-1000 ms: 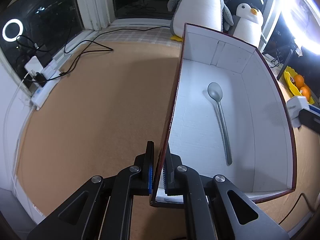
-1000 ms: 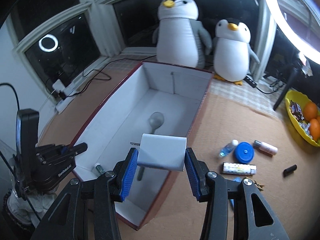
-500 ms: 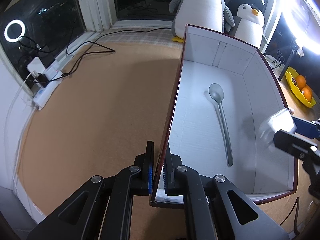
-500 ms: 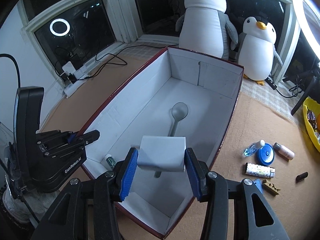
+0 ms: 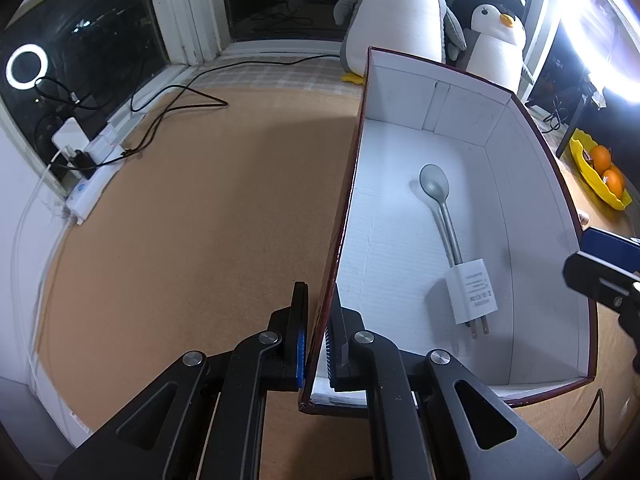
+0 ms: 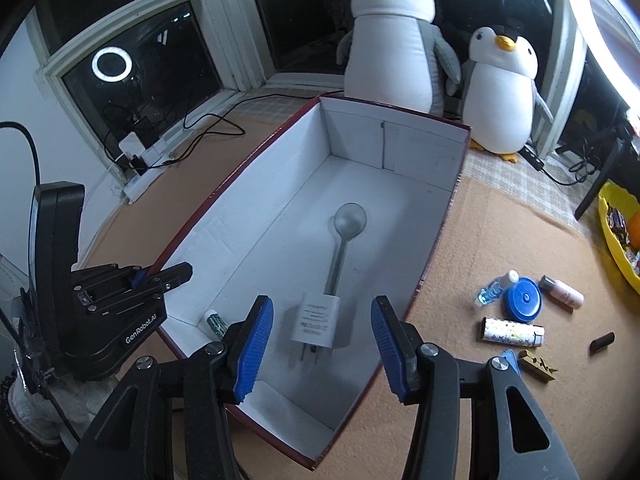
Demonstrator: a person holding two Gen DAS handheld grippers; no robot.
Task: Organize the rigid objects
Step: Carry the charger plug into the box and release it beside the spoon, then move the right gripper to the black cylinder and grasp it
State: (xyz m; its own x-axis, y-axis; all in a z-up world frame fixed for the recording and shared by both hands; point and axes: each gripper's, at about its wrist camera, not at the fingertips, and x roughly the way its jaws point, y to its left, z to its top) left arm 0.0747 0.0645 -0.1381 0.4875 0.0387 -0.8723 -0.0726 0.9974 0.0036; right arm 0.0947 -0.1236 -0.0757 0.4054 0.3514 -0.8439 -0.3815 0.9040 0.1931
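Note:
A white box with dark red outer walls [image 6: 436, 236] [image 5: 540, 184] stands on the cork mat. Inside lie a grey spoon [image 6: 346, 236] [image 5: 438, 204] and a white plug adapter [image 6: 316, 316] [image 5: 472, 292] resting on the spoon's handle end. My right gripper [image 6: 322, 334] hovers above the adapter, jaws opening, with nothing pressed between the blue pads. My left gripper [image 5: 318, 344] is shut on the box's left wall near its front corner. A small tube [image 6: 216, 322] lies in the box's near-left corner.
To the right of the box lie a small clear bottle [image 6: 494, 288], a blue lid [image 6: 522, 298], a pink-white bottle [image 6: 562, 292], a patterned tube [image 6: 512, 332], a wooden clip [image 6: 536, 364] and a dark small stick [image 6: 602, 342]. A yellow fruit bowl [image 6: 616, 236] is far right. Two plush penguins [image 6: 394, 44] stand behind.
The right gripper moved over the box and its jaws widened; the white adapter left them and now lies on the box floor on the spoon's handle. The left gripper kept its grip.

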